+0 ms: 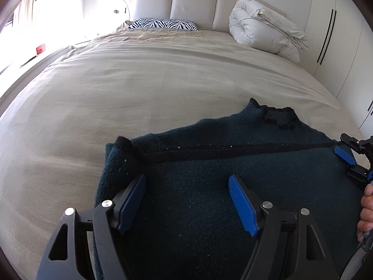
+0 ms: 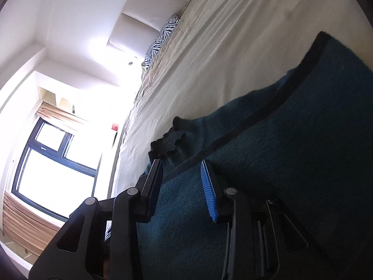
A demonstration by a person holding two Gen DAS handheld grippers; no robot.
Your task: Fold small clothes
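In the left wrist view, the dark teal sweater lies flat on the beige bed, near its front edge. The left gripper is spread wide above it, grasping nothing — the loose knit could bunch when pinched.

In the right wrist view, the right gripper is also parted over the sweater's black trim; the lower hem is cut off.

A zebra pillow and rolled white duvet lie on the bed.

My left gripper and right gripper are black, silver-riveted, with ribbed blue pads; bare skin on my hand.
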